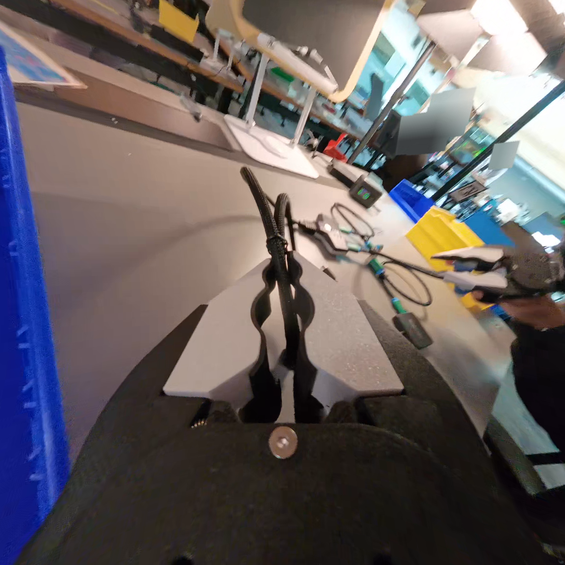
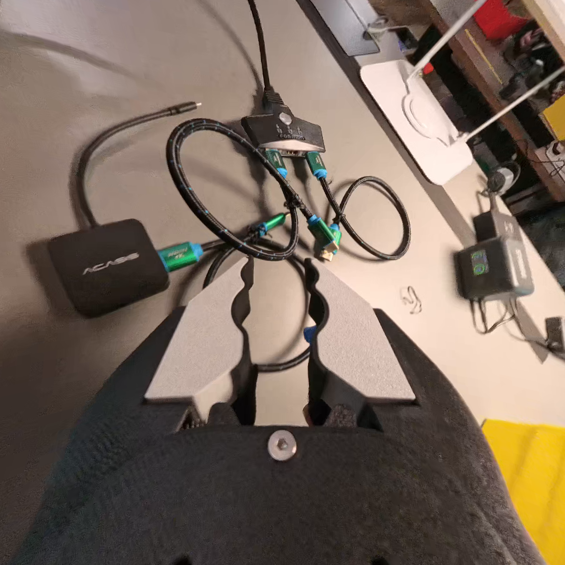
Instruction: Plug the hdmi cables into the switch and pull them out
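The black HDMI switch (image 2: 284,131) lies on the grey table, and two green plugs (image 2: 275,159) (image 2: 316,163) sit in its outer ports. The middle port is empty. Loose green plugs (image 2: 321,232) on black braided cables lie in front of it. A black box (image 2: 104,266) at the left has a green plug (image 2: 180,255) in it. My right gripper (image 2: 278,266) is open and empty, just short of the loose plugs. My left gripper (image 1: 282,263) is shut on a looped black braided cable (image 1: 276,220), left of the switch (image 1: 328,232). The right gripper (image 1: 470,269) also shows there.
A blue bin (image 1: 18,275) stands close on the left. Yellow bins (image 1: 440,235) (image 2: 532,489) stand at the right. A white lamp base (image 2: 422,122) and a dark charger (image 2: 495,269) with its cables sit along the table's far side. A small wire tie (image 2: 411,301) lies loose. Left tips to right tips: about 40 cm. My right gripper is the nearer one to the dark charger (image 2: 495,269): about 30 cm, against 60 cm. The left camera catches it too, in the left wrist view (image 1: 372,192).
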